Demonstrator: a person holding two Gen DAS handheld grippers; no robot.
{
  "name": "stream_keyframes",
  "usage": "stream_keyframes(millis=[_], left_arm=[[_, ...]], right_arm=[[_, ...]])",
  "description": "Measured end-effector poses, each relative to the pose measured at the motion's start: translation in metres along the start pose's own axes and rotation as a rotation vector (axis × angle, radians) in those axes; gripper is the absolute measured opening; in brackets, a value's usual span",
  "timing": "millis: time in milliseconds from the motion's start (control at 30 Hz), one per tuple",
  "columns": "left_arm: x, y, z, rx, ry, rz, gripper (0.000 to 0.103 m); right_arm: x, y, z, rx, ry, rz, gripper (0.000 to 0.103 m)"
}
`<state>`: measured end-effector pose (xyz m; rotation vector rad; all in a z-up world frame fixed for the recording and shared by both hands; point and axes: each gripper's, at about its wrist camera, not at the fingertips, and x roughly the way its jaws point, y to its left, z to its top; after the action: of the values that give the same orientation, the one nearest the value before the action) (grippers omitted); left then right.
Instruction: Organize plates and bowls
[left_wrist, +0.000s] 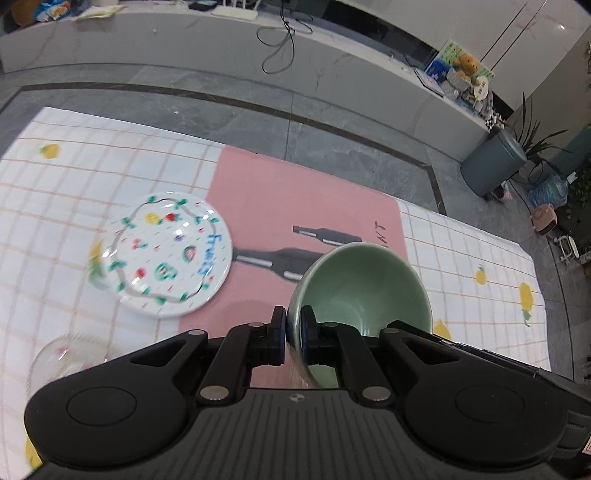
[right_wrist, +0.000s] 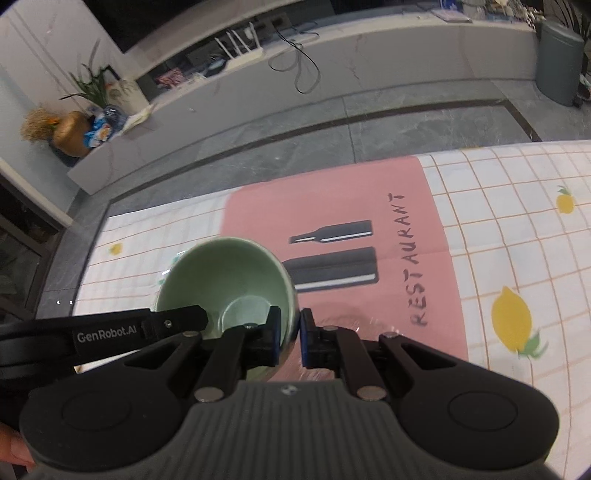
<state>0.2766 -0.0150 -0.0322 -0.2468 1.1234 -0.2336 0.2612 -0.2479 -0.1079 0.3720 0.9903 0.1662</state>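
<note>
A green ceramic bowl (left_wrist: 354, 288) is held above the pink placemat (left_wrist: 295, 192). My left gripper (left_wrist: 292, 332) is shut on its left rim. In the right wrist view the same bowl (right_wrist: 225, 277) is tilted, and my right gripper (right_wrist: 290, 336) is shut on its right rim; the left gripper's finger (right_wrist: 147, 326) reaches in from the left. A white plate with fruit drawings (left_wrist: 166, 254) lies on the checked tablecloth (left_wrist: 74, 173) to the left of the bowl. A clear glass bowl (left_wrist: 70, 358) sits at the near left, partly hidden by the gripper.
The placemat (right_wrist: 406, 229) bears bottle prints and the word RESTAURANT. The checked cloth with lemons (right_wrist: 517, 258) covers the table. Beyond the far edge are grey floor, a long white bench with cables (right_wrist: 295, 62), and a grey bin (left_wrist: 491, 166).
</note>
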Motion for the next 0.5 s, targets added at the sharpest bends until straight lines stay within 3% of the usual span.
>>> stream_keyframes(millis=[300, 500], left_arm=[[-0.083, 0.016, -0.059, -0.043, -0.069, 0.012, 0.009], [-0.109, 0.038, -0.106, -0.119, -0.071, 0.014, 0.009]], right_arm=[[-0.079, 0.030, -0.052, -0.045, -0.031, 0.080, 0.008], [-0.100, 0.038, -0.098, -0.051, 0.011, 0.149, 0.008]])
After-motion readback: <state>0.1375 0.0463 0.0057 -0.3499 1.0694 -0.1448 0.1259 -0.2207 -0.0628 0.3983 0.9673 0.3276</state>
